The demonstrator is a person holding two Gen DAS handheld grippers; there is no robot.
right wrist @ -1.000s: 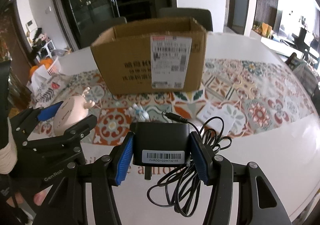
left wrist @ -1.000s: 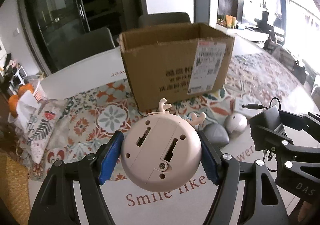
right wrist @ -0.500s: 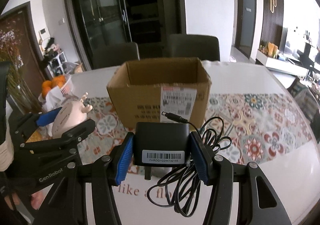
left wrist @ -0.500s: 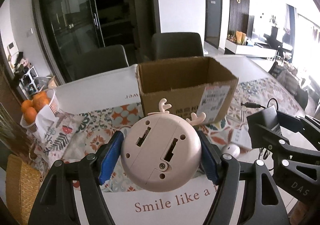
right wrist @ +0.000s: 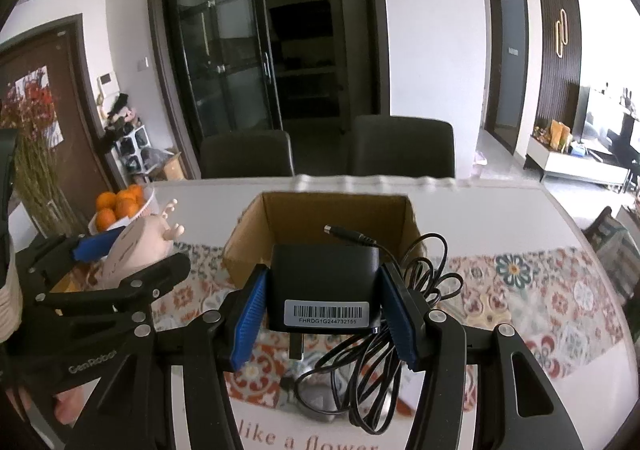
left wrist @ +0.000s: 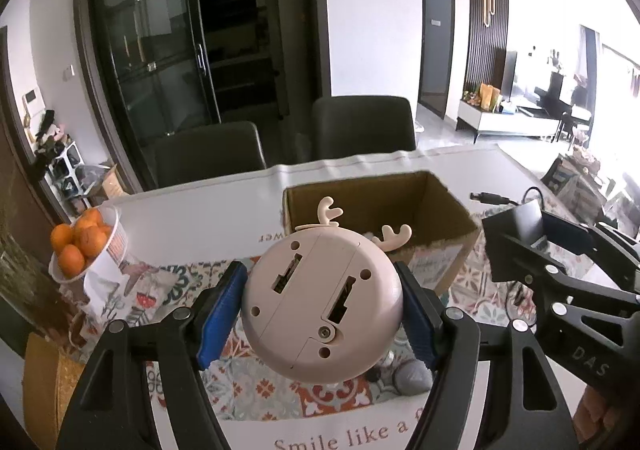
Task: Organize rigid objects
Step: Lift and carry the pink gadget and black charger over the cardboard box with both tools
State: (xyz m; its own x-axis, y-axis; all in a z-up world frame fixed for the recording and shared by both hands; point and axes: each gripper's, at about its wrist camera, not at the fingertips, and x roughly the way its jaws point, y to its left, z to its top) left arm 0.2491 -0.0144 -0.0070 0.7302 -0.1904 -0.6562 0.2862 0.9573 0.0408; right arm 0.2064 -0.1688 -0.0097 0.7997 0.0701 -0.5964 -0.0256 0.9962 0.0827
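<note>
My left gripper [left wrist: 320, 308] is shut on a round pink deer-shaped gadget [left wrist: 322, 306] with small antlers, held in the air with its underside toward the camera. My right gripper [right wrist: 324, 306] is shut on a black power adapter [right wrist: 324, 284] with a barcode label; its coiled black cable [right wrist: 384, 362] hangs down to the right. An open cardboard box [left wrist: 380, 206] stands on the table just beyond both held things, its inside partly visible. In the right wrist view the box [right wrist: 332, 214] is straight ahead, and the left gripper with the pink gadget [right wrist: 140, 246] is at the left.
A patterned tablecloth [right wrist: 520, 290] covers the table. A white bowl of oranges [left wrist: 82, 242] stands at the far left. A grey rounded object [left wrist: 412, 378] lies on the cloth under the left gripper. Two dark chairs [left wrist: 360, 130] stand behind the table.
Both grippers have risen with their loads. The box now appears lower in both views and its open top shows. Neither grip has changed.
</note>
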